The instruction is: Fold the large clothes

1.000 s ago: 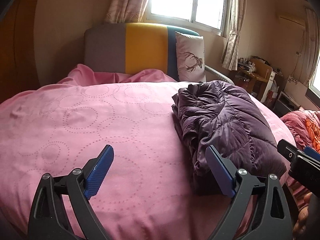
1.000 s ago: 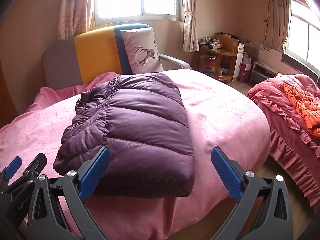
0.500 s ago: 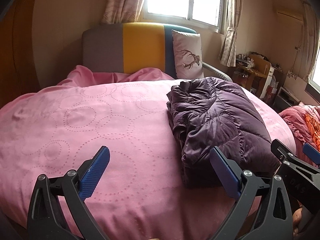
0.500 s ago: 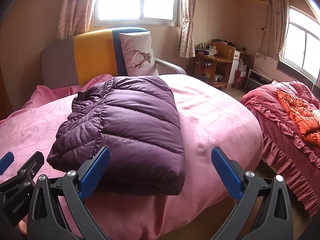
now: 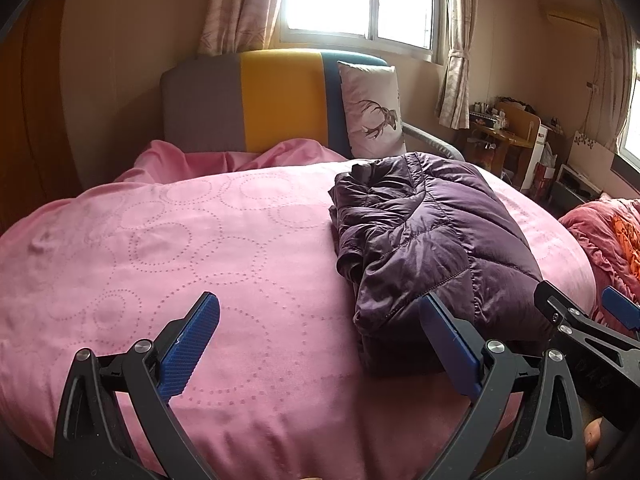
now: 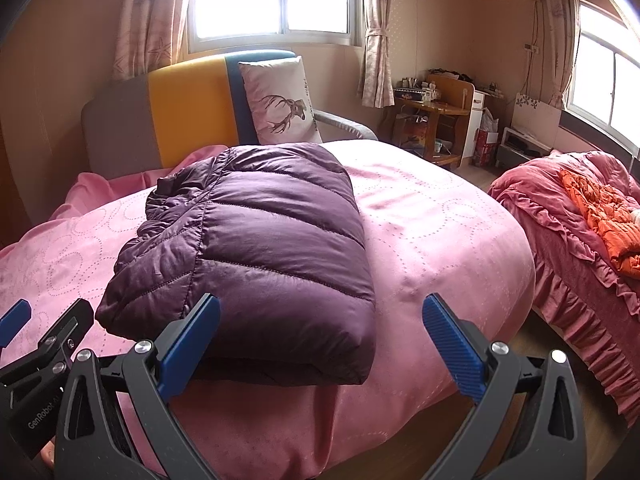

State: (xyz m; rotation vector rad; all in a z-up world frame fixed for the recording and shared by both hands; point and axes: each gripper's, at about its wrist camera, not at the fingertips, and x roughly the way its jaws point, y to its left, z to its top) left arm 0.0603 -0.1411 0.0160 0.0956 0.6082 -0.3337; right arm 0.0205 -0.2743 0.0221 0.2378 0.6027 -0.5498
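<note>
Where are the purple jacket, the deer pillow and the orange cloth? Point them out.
purple jacket (image 6: pixel 272 232), right wrist view, quilted top panel.
deer pillow (image 6: pixel 280 100), right wrist view, printed front.
orange cloth (image 6: pixel 600 208), right wrist view, crumpled middle.

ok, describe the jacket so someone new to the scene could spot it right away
Start at the big bed with the pink cover under the window. Near its front edge lies the purple puffer jacket, folded into a thick block. It is the only dark, shiny, quilted thing there; the deer pillow behind it is pale.
</note>
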